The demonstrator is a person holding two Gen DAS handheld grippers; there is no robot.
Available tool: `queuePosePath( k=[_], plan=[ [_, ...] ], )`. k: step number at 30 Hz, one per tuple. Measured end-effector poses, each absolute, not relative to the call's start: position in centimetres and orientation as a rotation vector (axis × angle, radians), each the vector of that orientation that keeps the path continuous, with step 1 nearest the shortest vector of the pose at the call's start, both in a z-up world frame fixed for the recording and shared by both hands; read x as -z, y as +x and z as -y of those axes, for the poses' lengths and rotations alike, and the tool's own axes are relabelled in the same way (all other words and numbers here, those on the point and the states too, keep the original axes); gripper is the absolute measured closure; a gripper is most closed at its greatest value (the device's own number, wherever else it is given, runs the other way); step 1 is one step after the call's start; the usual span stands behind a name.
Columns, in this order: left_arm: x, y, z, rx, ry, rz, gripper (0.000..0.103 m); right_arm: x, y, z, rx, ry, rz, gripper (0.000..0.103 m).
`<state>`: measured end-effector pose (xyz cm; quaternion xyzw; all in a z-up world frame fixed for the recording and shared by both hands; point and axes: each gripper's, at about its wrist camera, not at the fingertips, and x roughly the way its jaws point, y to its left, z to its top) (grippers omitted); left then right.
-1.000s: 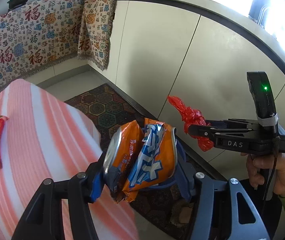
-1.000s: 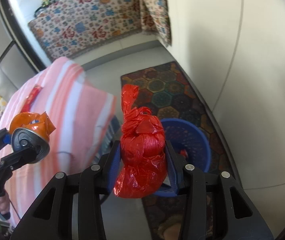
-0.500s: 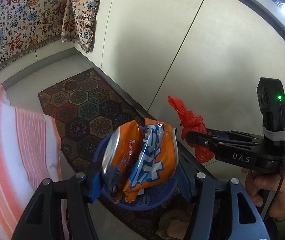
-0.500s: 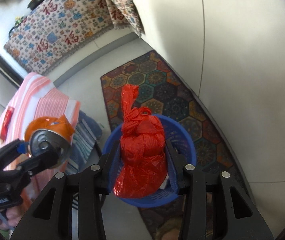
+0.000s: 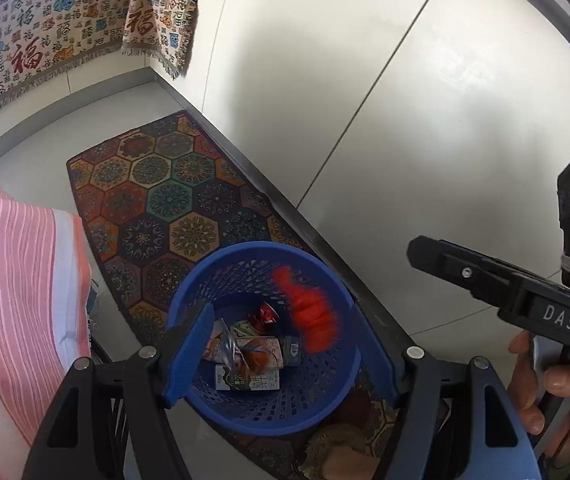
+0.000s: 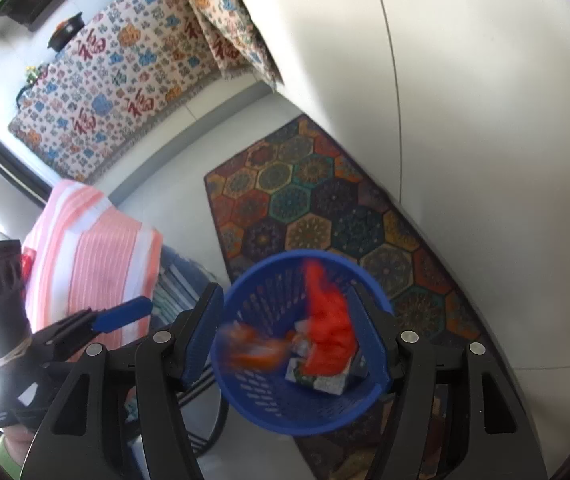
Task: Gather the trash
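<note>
A blue perforated trash basket (image 5: 205, 276) stands on the floor below both grippers; it also shows in the right wrist view (image 6: 269, 276). My left gripper (image 5: 281, 344) is open and empty above it. My right gripper (image 6: 289, 336) is open and empty too; it shows from the side in the left wrist view (image 5: 417, 248). A red plastic bag (image 5: 311, 316) is blurred, falling into the basket (image 6: 329, 332). The orange snack bag (image 6: 253, 348) is blurred inside the basket, over cartons and wrappers (image 5: 245, 376).
A patterned hexagon rug (image 5: 157, 196) lies under the basket beside white cabinet fronts (image 5: 365, 80). The pink striped tablecloth (image 5: 13, 300) hangs at the left. A patterned cloth (image 6: 125, 72) covers the far counter.
Both grippers moved over the basket and opened. The red bag and the orange snack bag left the jaws and are dropping into the basket.
</note>
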<state>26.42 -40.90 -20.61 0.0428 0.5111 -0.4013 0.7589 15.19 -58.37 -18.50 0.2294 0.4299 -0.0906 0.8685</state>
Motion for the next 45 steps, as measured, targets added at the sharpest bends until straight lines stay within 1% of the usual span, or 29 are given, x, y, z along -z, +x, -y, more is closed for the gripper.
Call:
queuePosePath(
  k=[6, 12, 16, 20, 25, 28, 33, 37, 40, 45],
  plan=[
    [18.0, 24.3, 38.1, 0.851, 0.116, -1.037, 0.031, 16.9, 14.9, 56.7, 0.212, 0.393, -0.854, 0.032],
    [14.3, 20.5, 30.7, 0.802, 0.100, -0.970, 0.031, 15.4, 14.3, 51.9, 0.200, 0.233, -0.812, 0.029],
    [13.0, 17.8, 22.8, 0.732, 0.074, -0.927, 0.030, 14.3, 14.2, 45.6, 0.124, 0.073, -0.791, 0.029],
    [13.2, 17.0, 14.3, 0.582, 0.083, -0.913, 0.030, 13.5, 14.4, 37.4, -0.037, 0.001, -0.773, 0.028],
    [14.2, 19.0, 4.8, 0.372, 0.049, -0.912, 0.030, 13.9, 14.8, 27.2, -0.235, -0.046, -0.788, 0.028],
    [14.6, 21.5, 1.1, 0.318, -0.001, -0.911, 0.030, 15.2, 15.2, 22.0, -0.311, -0.101, -0.810, 0.027],
    [12.7, 27.2, -1.7, 0.334, -0.058, -0.866, 0.030, 16.8, 15.4, 16.7, -0.383, -0.141, -0.842, 0.027],
    [12.1, 32.4, -1.2, 0.334, -0.075, -0.865, 0.030, 17.6, 15.4, 15.7, -0.393, -0.142, -0.856, 0.027],
    [13.3, 35.5, -0.3, 0.325, -0.064, -0.907, 0.030, 18.2, 15.5, 15.7, -0.383, -0.123, -0.868, 0.027],
    [16.0, 37.1, 1.1, 0.331, -0.011, -0.971, 0.030, 18.2, 16.0, 16.1, -0.376, -0.097, -0.862, 0.026]
  ],
)
